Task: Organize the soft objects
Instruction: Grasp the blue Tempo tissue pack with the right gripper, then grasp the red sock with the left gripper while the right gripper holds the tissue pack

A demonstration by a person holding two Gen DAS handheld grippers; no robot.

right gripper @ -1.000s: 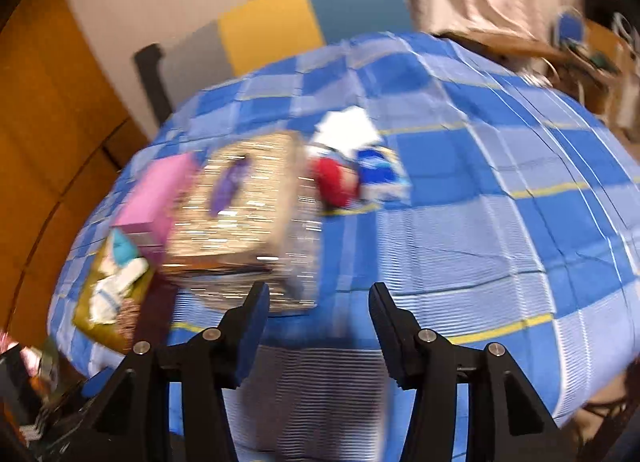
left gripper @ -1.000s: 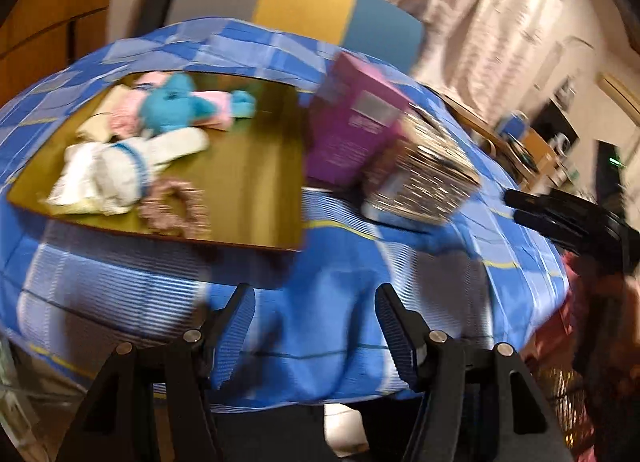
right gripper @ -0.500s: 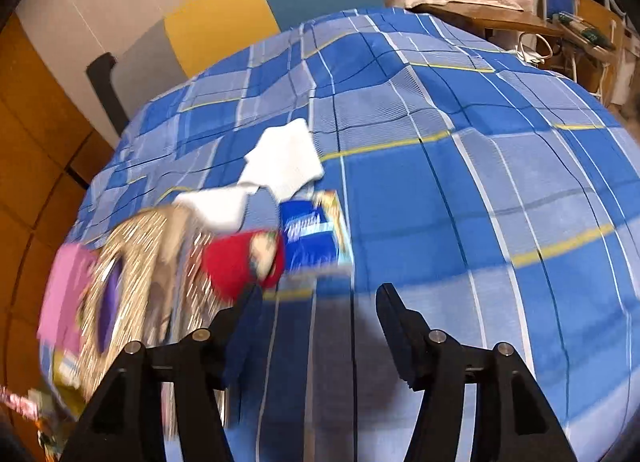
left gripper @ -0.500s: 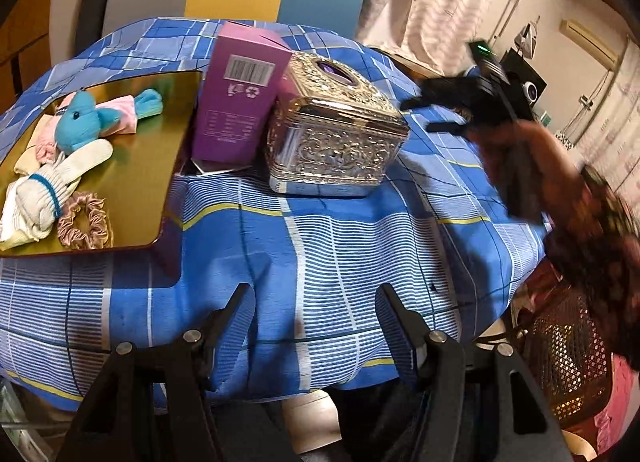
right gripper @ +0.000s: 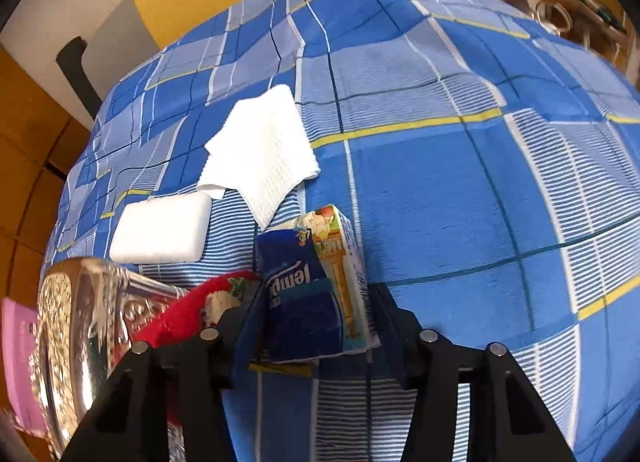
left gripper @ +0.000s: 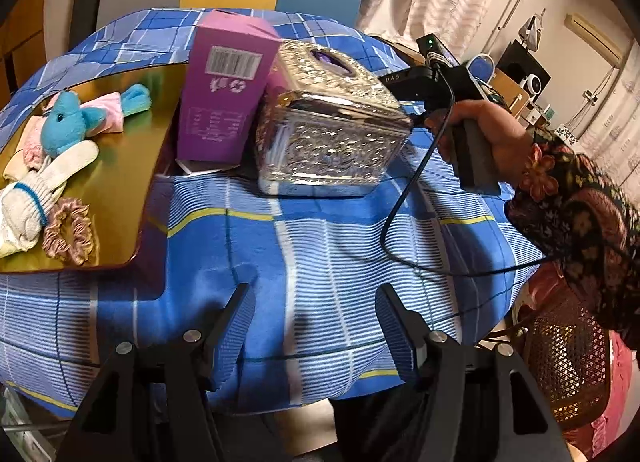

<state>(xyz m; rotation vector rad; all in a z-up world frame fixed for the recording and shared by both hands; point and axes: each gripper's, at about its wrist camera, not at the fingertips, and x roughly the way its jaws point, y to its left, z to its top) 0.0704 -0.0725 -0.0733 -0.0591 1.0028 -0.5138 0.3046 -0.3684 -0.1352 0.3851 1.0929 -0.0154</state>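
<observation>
**Risk of a mixed or fouled pick at the tissue pack**

The table (right gripper: pixel 460 190), under a blue check cloth, was noted as the work surface. The gold tray (left gripper: pixel 116 178) was found at its left side, already holding soft items. Beside the tray stood one silver tissue box (left gripper: pixel 328 134) and one purple carton (left gripper: pixel 224 90), touching each other.

The right gripper (right gripper: pixel 314 326) was observed with jaws apart, straddling the blue tissue pack (right gripper: pixel 304 302); no grip had been made. The red plush item (right gripper: pixel 188 314) lay against the left finger, wedged between pack and silver box. It was judged that closing here could catch the plush as well, or push the pack askew. The silver box was also judged liable to be knocked by the left finger.

The left gripper (left gripper: pixel 316 322) was held open and empty over the near table edge, well apart from everything.

Counted off the tray: one white cloth (right gripper: pixel 264 150), one white sponge block (right gripper: pixel 160 230), one tissue pack, one red plush item. Counted on the tray: one blue plush toy (left gripper: pixel 66 122), one white sock (left gripper: pixel 36 190), one pink scrunchie (left gripper: pixel 70 230), and pink cloth (left gripper: pixel 108 114) whose number could not be told.
</observation>
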